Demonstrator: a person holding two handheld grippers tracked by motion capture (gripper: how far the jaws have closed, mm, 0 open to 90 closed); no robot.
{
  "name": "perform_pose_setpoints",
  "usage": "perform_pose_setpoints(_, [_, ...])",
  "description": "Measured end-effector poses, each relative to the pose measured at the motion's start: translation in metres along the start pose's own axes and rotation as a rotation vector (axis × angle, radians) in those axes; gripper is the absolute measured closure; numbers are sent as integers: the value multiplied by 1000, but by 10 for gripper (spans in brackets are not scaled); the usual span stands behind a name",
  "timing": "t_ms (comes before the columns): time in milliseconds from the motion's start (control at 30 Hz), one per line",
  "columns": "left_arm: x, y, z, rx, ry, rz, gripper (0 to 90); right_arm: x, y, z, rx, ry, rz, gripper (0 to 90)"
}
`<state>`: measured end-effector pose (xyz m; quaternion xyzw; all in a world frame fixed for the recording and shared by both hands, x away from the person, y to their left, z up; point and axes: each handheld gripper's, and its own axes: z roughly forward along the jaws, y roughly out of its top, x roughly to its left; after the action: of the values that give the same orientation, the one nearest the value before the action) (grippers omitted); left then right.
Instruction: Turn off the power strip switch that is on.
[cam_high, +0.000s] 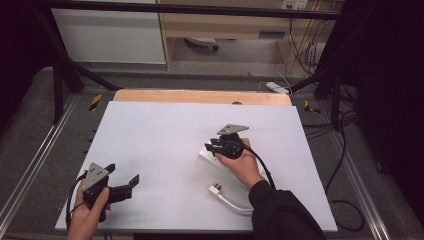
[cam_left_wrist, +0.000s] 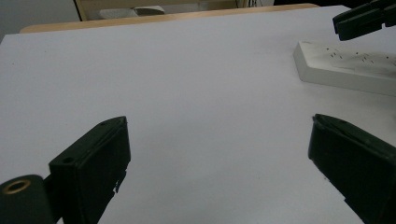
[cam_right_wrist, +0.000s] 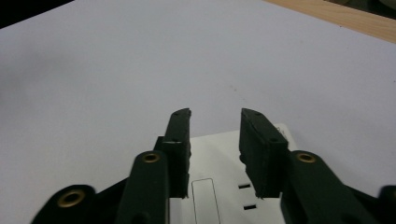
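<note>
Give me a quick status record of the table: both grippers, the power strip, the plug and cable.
surface: white table top
left gripper: jaws wide open, nothing between them, held at the near left of the table
right gripper: jaws parted, over the end of the power strip, nothing pinched
power strip: white, lying flat on the table, sockets up
plug: white, lying on the table near the right forearm, unplugged
cable: white, runs from the plug under the sleeve
</note>
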<state>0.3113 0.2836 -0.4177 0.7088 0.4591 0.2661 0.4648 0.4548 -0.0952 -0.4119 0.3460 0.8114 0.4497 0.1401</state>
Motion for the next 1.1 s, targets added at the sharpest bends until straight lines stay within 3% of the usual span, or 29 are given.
perform_pose_setpoints(200, [0,0,0,0,0,1,58,-2,2,-2,-14,-14,33,401])
perform_pose_setpoints(400, [0,0,0,0,-2,-2,58,-4,4,-7,-32,-41,50,285])
perform_pose_setpoints(700, [-1,0,0,0,-1,-3,58,-7,6,-11,-42,-64,67,169])
perform_pose_setpoints(1100, [-1,0,0,5,-5,-1,58,-10,10,-16,-62,-74,75,102])
